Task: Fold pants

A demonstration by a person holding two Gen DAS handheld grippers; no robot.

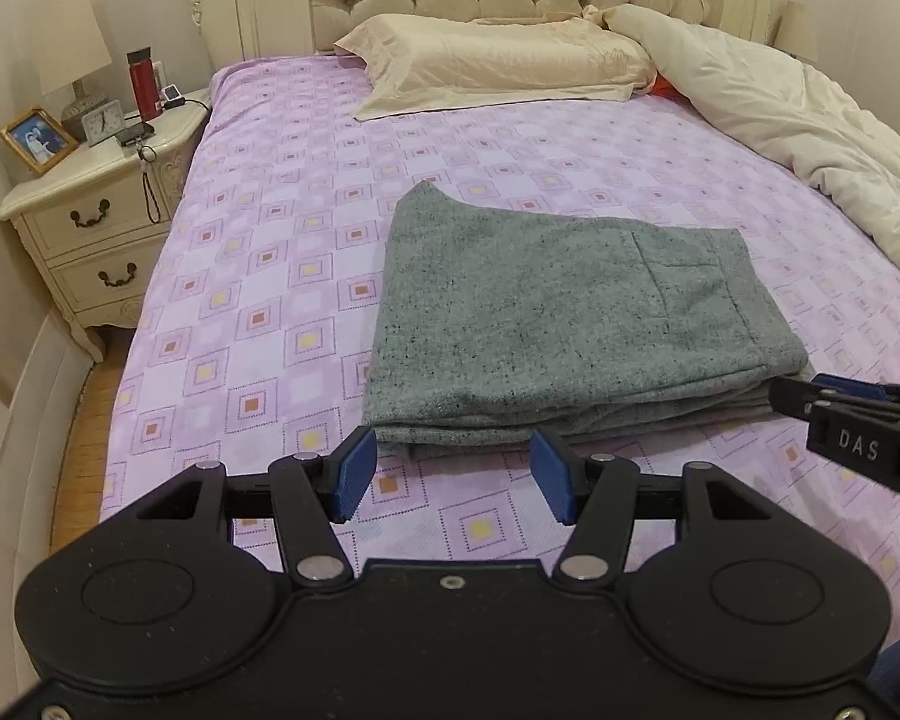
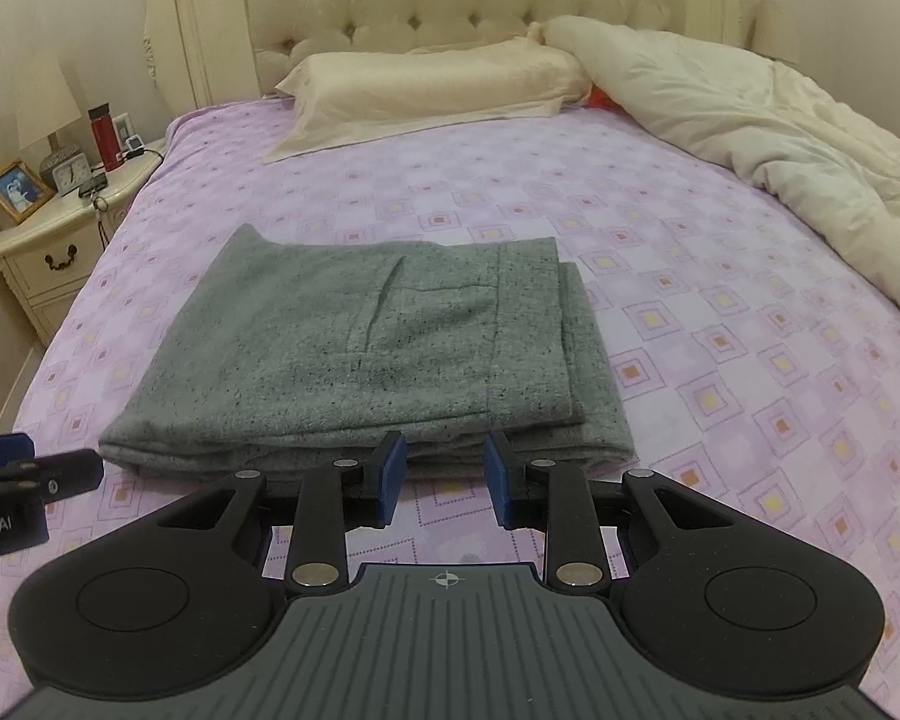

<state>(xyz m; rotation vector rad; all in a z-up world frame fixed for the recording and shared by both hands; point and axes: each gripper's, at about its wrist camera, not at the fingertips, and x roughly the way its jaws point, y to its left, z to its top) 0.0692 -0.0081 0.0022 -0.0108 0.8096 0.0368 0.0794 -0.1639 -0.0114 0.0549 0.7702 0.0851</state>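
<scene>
- Bed sheet (image 1: 258, 276): lilac, printed with nested squares; spread flat over the mattress.
- Headboard (image 2: 450, 6): cream, button-tufted, set behind the pillow.
- Pillow (image 1: 498, 63): beige, laid at the head of the bed, touching the duvet.
- Duvet (image 2: 780, 138): off-white, bunched along the right side of the bed.
- Red item (image 1: 666, 84): partly hidden between pillow and duvet; kind cannot be told.
- Nightstand (image 1: 90, 222): cream, two drawers with dark handles, placed left of the bed.
- On the nightstand: lamp (image 1: 72, 54), red bottle (image 1: 143, 84), clock (image 1: 103, 120), framed photo (image 1: 36, 138).
- Wooden floor (image 1: 84, 438): seen beside the bed.
</scene>
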